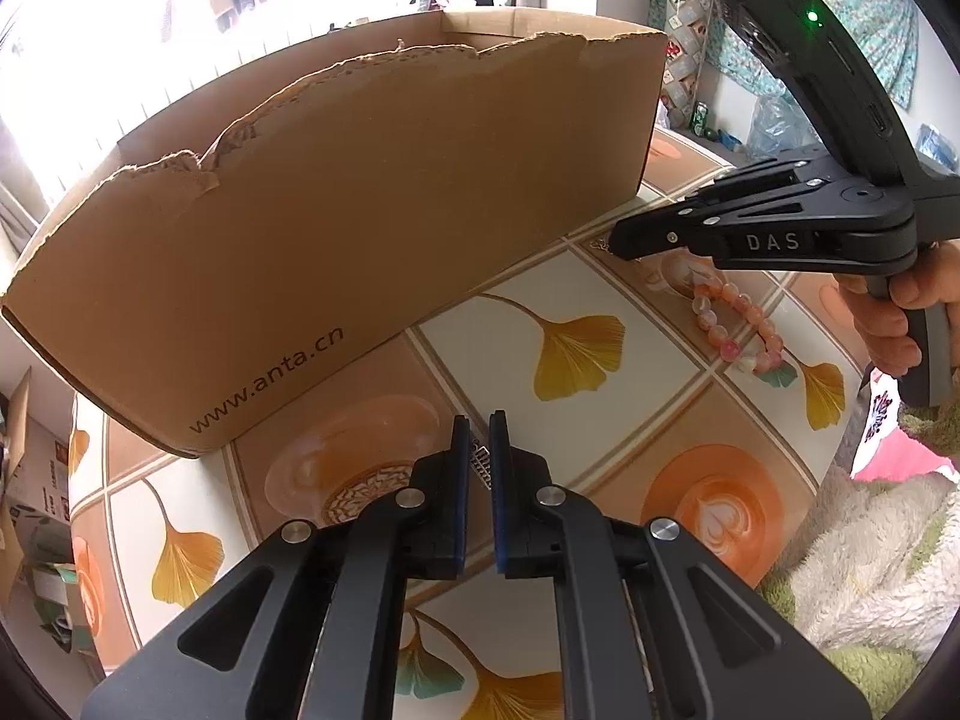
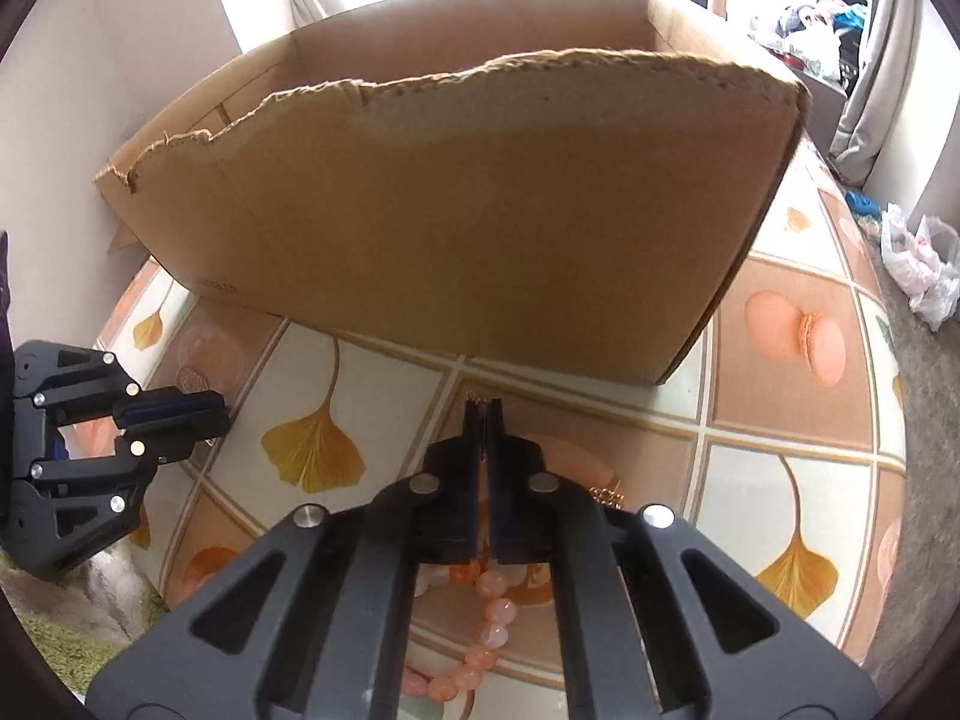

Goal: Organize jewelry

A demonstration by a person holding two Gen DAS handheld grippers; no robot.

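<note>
An open cardboard box (image 1: 336,228) with a torn front rim stands on the table; it also shows in the right wrist view (image 2: 468,228). My left gripper (image 1: 479,426) is shut on a small silver jewelry piece (image 1: 480,463), low over the table in front of the box. My right gripper (image 2: 483,405) is shut on a thin gold chain (image 2: 475,397); more chain (image 2: 609,495) shows beside its right finger. In the left wrist view the right gripper (image 1: 615,243) sits near the box's right corner. A pink bead bracelet (image 1: 735,324) lies on the table below it, and under the right gripper (image 2: 489,612).
The table (image 1: 600,438) has a tiled cloth with ginkgo leaves and coffee cups. A fluffy white and green blanket (image 1: 870,552) lies at its right edge. A white plastic bag (image 2: 921,270) sits on the floor beyond the table.
</note>
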